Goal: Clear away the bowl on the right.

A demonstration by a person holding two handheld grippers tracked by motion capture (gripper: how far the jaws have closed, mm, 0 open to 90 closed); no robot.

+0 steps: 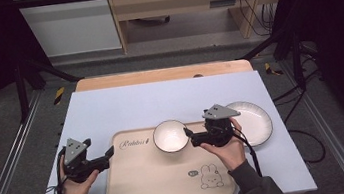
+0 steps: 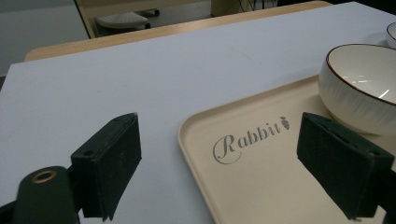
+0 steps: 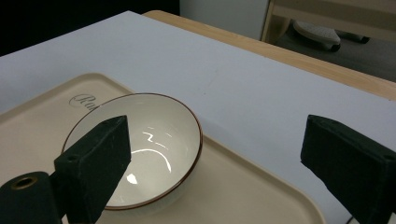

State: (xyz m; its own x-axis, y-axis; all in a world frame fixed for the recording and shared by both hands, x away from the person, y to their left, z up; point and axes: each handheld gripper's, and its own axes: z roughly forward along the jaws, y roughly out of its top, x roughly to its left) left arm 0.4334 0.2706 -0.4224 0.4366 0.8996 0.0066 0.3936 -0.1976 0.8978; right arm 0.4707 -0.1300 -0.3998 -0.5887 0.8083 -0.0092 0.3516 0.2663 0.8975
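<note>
Bowl: white, dark rim, upright on far edge of tray, empty.
Tray: beige, rabbit print, on near middle of surface.
Right gripper: jaws wide apart, just beside bowl, holding nothing.
Left gripper: jaws wide apart, at tray's left edge, holding nothing.
Plate: white, right of tray.
</note>
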